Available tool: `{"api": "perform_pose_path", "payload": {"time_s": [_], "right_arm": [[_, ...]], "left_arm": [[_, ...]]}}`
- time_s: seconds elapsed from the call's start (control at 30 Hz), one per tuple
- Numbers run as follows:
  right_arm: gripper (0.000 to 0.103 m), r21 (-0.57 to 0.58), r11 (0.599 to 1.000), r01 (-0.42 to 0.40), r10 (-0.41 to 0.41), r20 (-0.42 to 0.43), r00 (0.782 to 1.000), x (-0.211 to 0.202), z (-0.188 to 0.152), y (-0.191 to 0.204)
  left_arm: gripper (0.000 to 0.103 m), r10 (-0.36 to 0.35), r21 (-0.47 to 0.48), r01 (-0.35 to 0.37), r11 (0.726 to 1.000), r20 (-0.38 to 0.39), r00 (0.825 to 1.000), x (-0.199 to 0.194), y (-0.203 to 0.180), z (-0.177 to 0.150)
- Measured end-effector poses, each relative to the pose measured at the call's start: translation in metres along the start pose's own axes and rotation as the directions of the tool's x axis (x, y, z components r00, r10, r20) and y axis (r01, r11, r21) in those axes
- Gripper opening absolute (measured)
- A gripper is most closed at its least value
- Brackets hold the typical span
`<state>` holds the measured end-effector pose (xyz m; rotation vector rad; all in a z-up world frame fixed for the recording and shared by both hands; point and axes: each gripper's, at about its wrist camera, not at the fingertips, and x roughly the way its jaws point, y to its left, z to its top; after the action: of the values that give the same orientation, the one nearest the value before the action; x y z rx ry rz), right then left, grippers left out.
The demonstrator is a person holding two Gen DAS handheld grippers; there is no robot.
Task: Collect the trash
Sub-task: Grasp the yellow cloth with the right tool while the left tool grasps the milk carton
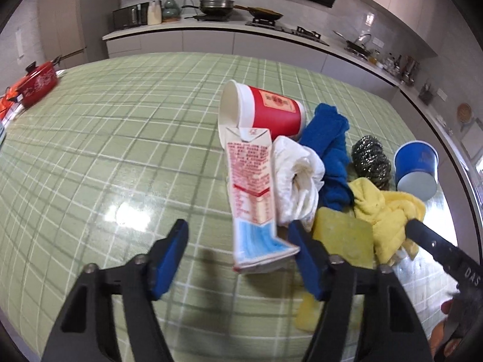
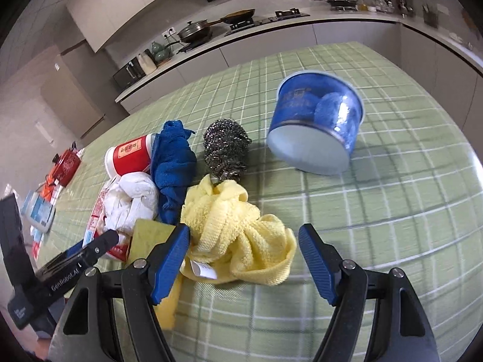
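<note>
Both claws spread, holding nothing: left gripper (image 1: pixel 238 252) straddles the milk carton's (image 1: pixel 252 193) near end; right gripper (image 2: pixel 244 250) brackets the yellow cloth (image 2: pixel 235 235), right of carton.

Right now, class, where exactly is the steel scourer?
In both views the steel scourer sits on the green checked tablecloth, between the blue cloth and the blue paper cup, just behind the yellow cloth.

You have a green tablecloth (image 1: pixel 120 150) checked with white lines, a red-and-white cup (image 1: pixel 265 111), a blue cup (image 2: pixel 317 126), a blue cloth (image 2: pixel 173 163), a yellow towel (image 2: pixel 235 229) and a silver scourer (image 2: pixel 225 150).
</note>
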<state>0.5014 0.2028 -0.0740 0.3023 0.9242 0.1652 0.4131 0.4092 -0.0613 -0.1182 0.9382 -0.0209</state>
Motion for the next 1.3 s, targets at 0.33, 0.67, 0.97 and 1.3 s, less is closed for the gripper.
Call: {"api": "perform_pose_path", "payload": {"time_s": [0.33,0.67,0.97,1.3], "right_arm": [[0.076,0.019,1.000,0.023,-0.024,0.006,1.000,0.009,-0.002,0.017],[0.051,0.042,0.998,-0.053,0.054,-0.021,0.998,0.021,-0.002,0.021],[0.046,-0.008,1.000,0.016,-0.016,0.009,1.000,-0.010,-0.019,0.025],[0.060,0.054,0.998,0.023,-0.022,-0.021,1.000,0.004,-0.020,0.005]], "left_arm": [[0.046,-0.049,0.044,0.049,0.998,-0.015,0.999,-0.004,0.014,0.000],[0.035,-0.084,0.046,0.084,0.995,0.006,0.996,-0.007,0.020,-0.006],[0.035,-0.087,0.034,0.087,0.996,-0.003,0.996,-0.027,0.038,-0.021],[0.049,-0.096,-0.024,0.095,0.995,-0.059,0.994,-0.005,0.041,-0.020]]}}
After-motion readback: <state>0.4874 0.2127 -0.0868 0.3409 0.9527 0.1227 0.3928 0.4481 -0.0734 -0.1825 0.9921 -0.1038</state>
